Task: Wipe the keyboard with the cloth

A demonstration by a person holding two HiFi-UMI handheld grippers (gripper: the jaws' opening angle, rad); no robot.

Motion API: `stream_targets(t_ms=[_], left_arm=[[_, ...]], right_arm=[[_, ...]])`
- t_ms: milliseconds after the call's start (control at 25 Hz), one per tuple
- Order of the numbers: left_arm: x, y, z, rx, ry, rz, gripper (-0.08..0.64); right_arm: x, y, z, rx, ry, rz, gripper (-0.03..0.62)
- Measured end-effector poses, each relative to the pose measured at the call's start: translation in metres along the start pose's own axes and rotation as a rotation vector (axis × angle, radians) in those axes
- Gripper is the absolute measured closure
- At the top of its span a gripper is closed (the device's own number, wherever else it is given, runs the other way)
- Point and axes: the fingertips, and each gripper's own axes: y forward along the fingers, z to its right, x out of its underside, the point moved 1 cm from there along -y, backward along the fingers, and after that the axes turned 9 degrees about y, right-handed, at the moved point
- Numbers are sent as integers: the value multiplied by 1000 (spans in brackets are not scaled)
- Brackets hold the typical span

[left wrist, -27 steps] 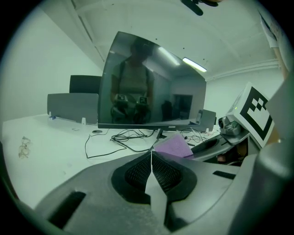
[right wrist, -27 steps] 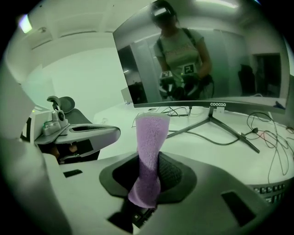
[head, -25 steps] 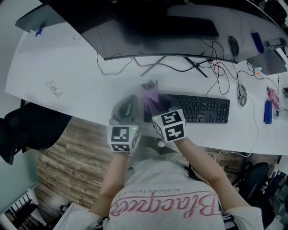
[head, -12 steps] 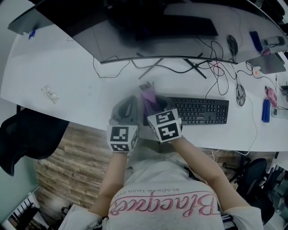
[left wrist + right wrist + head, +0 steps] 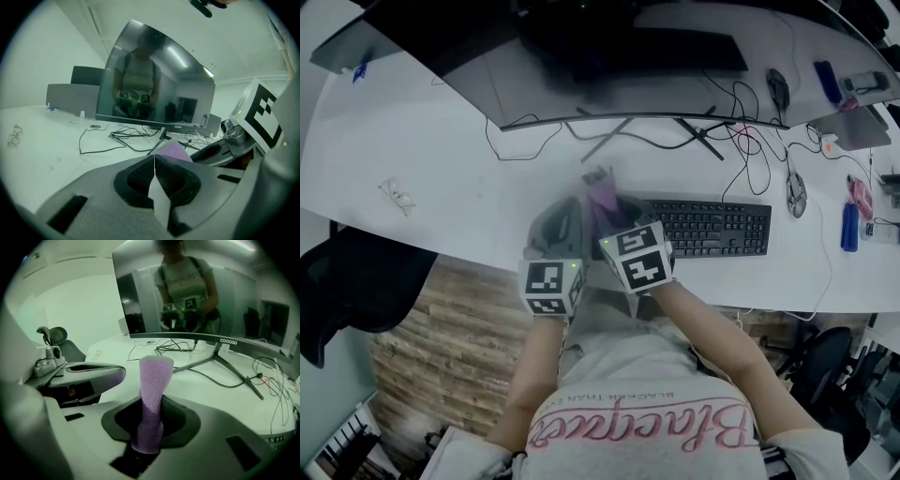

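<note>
Your right gripper (image 5: 151, 418) is clamped on the purple cloth (image 5: 153, 380), which stands up from its jaws (rolled into a narrow strip) at the left end of the keyboard (image 5: 717, 227). Your left gripper (image 5: 154, 164) is pressed closed with nothing in it, just left of the right one, over the near edge of the desk (image 5: 441, 159).

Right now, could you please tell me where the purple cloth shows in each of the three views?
Head view: cloth at centre, at the left end of the keyboard.
Left gripper view: cloth right of centre, just beyond the fingers.
Right gripper view: cloth dead centre, upright, pinched by the right gripper.
Shared landmark: the monitor, behind the cloth in all three.
</note>
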Motion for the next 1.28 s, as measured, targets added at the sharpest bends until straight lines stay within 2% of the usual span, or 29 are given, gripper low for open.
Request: stream_targets(t_ms=[560,1280], left_arm=[[-9,-1,37,-37,6,7,554],[-19,17,101,-24,46,-11,554]], right_arm=[[10,-17,20,-22,-12,-4,506],[26,-51,84,-3,31,8,506]])
